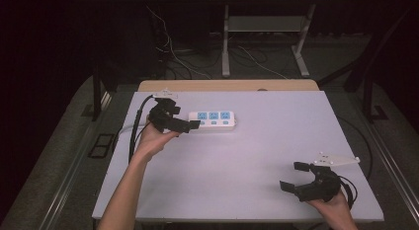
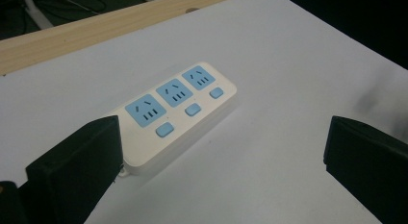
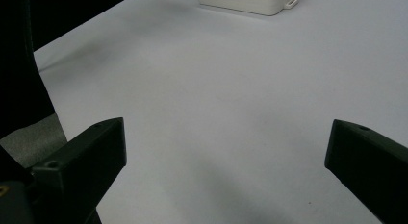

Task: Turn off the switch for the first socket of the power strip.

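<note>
The white plastic power strip with blue sockets (image 2: 175, 113) could be shoved away by the released left tongs (image 2: 219, 161); the right tongs (image 1: 300, 176) are likewise held released.

1. The power strip (image 1: 213, 120) is white, with three blue sockets and three blue switches (one beside each socket).
2. It lies flat near the table's (image 1: 257, 161) far-left part.
</note>
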### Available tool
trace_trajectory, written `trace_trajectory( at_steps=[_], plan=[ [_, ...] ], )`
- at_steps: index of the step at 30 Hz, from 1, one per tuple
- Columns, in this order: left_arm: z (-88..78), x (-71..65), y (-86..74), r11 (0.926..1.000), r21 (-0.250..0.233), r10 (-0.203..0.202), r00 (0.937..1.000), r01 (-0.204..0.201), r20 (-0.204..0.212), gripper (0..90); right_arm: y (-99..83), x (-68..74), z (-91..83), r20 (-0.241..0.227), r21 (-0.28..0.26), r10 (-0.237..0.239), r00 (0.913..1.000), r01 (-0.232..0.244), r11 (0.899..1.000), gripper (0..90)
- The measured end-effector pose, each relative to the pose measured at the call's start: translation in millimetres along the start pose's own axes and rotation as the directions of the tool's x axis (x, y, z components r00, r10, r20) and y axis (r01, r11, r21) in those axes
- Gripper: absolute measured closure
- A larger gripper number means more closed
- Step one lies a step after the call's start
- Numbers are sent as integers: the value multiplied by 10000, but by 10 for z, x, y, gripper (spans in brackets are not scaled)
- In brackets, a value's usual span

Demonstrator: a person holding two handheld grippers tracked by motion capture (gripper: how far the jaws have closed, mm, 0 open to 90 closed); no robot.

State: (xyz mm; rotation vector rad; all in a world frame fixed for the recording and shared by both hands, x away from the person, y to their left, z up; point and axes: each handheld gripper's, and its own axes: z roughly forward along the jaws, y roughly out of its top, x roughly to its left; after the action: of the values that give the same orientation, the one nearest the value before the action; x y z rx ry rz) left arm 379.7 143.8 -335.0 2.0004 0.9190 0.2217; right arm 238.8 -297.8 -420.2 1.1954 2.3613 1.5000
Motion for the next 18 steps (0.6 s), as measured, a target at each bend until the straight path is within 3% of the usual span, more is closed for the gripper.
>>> trace_trajectory(
  at_steps=[9,18],
  plan=[
    [-163,-92,-186,9998,-120,186,9997,-188,-124,0,8,32,12,-25,19,-58,10000,58,10000,5],
    [-305,-171,-390,9980,-620,88,10000,-85,37,0,7,33,14,-10,33,-34,10000,34,10000,5]
  ],
)
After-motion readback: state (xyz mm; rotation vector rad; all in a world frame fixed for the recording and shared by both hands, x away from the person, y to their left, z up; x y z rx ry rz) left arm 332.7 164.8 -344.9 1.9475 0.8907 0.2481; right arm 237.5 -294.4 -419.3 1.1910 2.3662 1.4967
